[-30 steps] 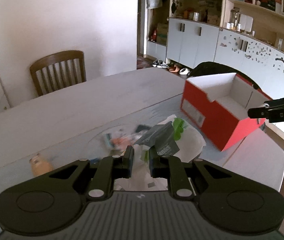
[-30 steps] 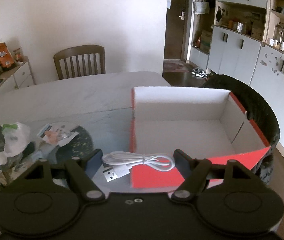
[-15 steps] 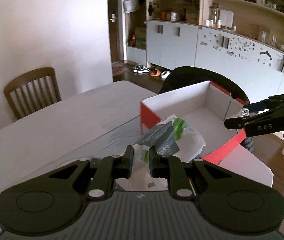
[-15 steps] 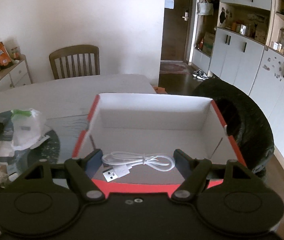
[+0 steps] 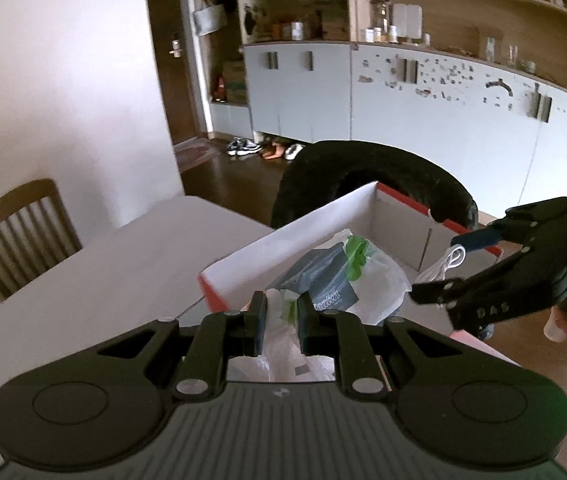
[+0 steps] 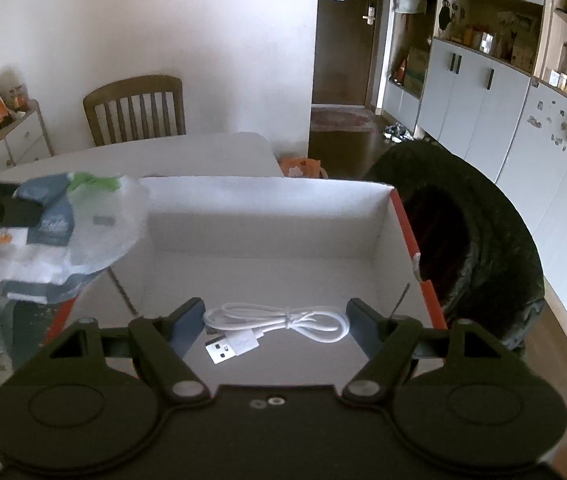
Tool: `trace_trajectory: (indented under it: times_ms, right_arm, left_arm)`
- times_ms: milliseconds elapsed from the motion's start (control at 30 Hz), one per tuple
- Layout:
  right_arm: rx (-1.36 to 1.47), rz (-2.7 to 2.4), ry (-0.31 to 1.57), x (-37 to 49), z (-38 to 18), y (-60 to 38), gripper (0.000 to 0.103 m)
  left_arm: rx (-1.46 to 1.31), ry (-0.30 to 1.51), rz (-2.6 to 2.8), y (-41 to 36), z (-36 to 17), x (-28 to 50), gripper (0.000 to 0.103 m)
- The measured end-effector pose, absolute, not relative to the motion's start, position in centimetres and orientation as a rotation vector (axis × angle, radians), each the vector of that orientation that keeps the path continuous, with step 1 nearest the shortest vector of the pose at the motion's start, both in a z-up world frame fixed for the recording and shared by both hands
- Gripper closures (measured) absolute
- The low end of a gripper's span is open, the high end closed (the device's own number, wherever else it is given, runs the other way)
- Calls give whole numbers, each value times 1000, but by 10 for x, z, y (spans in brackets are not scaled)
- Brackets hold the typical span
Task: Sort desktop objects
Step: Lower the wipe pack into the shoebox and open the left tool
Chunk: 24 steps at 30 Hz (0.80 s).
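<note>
Two grippers carried their loads over a red box on a pale table.

At far left a slatted wooden chair [image 6: 135, 110] stood against the white wall behind the smooth grey-white table [image 5: 95, 276]; a dark door, grey cupboards and open shelves filled the right side. The left gripper [image 5: 279, 316] was clamped on a crinkled, translucent plastic bag [image 5: 367, 280] with a green knot, hanging over the box's left rim. The box [image 6: 263, 236], matte white inside and red outside, sat open in front of a black rounded chair back [image 6: 483, 240]. The right gripper [image 6: 276, 322], fingers wide yet pinching the ends, held a coiled white USB cable [image 6: 283, 320] above the box interior, its long axis running left to right, plug pointing lower left.
</note>
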State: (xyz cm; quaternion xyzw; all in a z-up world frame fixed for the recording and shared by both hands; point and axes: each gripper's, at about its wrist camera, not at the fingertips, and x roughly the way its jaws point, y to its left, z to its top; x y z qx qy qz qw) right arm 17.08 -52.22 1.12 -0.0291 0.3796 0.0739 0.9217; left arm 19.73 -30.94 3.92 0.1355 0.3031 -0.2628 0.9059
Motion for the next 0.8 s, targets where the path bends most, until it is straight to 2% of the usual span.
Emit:
trace_trajectory:
  times_ms: [333, 800]
  right_arm:
    - [-96, 204, 853, 197, -12, -527, 26]
    - [-133, 234, 1024, 224, -46, -526, 26]
  left_arm:
    - [398, 675, -577, -362, 9, 244, 89]
    - [498, 811, -577, -388, -43, 285, 89]
